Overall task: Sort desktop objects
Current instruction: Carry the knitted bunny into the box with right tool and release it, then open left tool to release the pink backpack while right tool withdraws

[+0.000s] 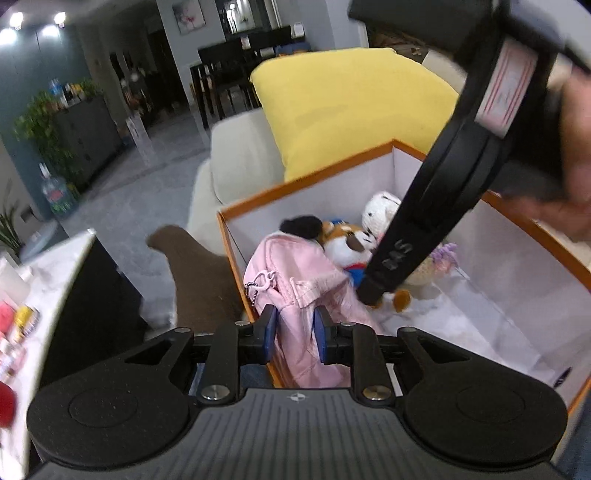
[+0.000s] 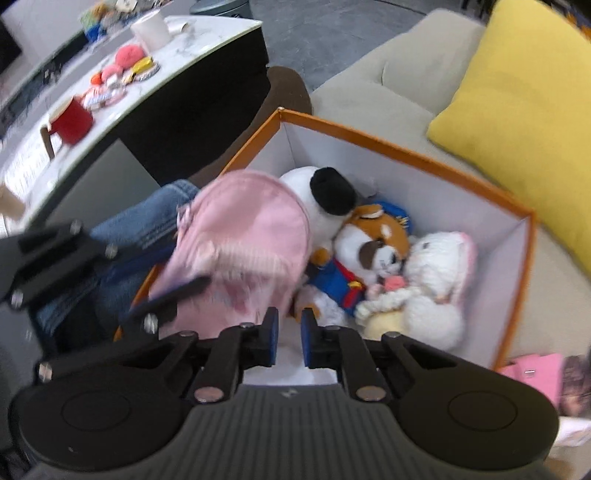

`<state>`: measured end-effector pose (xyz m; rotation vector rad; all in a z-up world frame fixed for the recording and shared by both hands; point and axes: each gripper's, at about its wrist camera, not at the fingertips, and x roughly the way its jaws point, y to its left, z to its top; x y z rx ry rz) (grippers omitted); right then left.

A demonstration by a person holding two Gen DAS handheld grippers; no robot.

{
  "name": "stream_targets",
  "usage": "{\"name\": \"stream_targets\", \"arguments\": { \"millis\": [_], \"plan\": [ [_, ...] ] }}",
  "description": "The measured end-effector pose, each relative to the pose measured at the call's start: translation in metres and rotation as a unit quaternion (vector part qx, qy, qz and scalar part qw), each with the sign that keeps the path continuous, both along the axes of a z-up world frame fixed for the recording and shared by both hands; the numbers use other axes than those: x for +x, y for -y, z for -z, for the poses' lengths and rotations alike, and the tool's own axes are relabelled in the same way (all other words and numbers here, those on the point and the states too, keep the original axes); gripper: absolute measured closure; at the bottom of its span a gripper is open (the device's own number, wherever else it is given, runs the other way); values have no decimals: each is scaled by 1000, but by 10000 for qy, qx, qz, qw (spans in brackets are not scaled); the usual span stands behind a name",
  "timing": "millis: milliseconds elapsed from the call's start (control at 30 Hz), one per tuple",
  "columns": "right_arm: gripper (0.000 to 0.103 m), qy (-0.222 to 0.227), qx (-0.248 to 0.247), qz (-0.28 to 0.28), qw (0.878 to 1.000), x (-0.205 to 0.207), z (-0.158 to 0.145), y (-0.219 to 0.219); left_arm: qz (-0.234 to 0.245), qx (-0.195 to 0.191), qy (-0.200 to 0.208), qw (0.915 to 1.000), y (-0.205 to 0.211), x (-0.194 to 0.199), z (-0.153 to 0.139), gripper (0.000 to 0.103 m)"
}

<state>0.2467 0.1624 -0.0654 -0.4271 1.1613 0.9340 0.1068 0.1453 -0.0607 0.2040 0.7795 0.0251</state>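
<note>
My left gripper (image 1: 294, 334) has its jaws clamped on the pink backpack (image 1: 295, 280), pinching a fold of the fabric between the blue pads (image 1: 270, 332). The backpack hangs over the near-left wall of the orange-rimmed storage box (image 1: 306, 181), partly inside it, with a small chain and clip dangling from its side.

My right gripper (image 2: 289, 338) hovers above the box's near edge with its jaws a narrow gap apart and nothing between them; through the gap I see only the white box floor. In the left wrist view this gripper's black body (image 1: 424, 221) reaches diagonally down into the box, its tip close to the toys.

Inside the box, toward the far side, the toys are packed touching one another: a white plush with a black ear or cap (image 2: 325, 192), a brown-and-white plush dog in blue clothes (image 2: 373, 251), and a white fluffy plush with pink trim (image 2: 439, 266). The backpack leans against the first of these.

The box sits on a beige sofa (image 2: 369, 92), just beside a yellow cushion (image 2: 517, 110). To the left stands a marble tabletop (image 2: 177, 77) carrying a red mug (image 2: 72, 120) near its near edge, a white cup (image 2: 151, 29) farther back and what look like small snacks between them, though blur makes those hard to name.
</note>
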Motion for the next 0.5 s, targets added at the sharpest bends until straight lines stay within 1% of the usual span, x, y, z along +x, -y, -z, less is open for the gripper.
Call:
{"name": "stream_targets", "arguments": {
  "millis": [33,133,167,267,333,400,467,500],
  "plan": [
    [94,15,-11,54,10000,2,5,-2,-1,-105,-23,9999,-3,0,0,74],
    [98,-144,84,163,9997,5,15,-3,95,-486,-207,9986,-14,1,-6,74],
    [98,-164,94,178,9997,5,17,-3,99,-598,-243,9979,-17,1,-10,74],
    [98,-207,122,174,9996,6,20,-2,139,-786,-350,9962,-28,7,-23,74],
    [98,-221,144,170,9995,6,22,-2,211,-843,-417,9953,-31,14,-32,72],
    [98,-224,149,158,9995,5,24,-2,245,-744,-504,9957,-32,24,-37,70],
    [98,-182,131,93,9997,4,26,-3,320,-644,-680,9951,-32,38,-40,64],
    [98,-158,119,60,9998,4,27,-3,352,-655,-777,9942,-31,43,-38,60]
  ]
}}
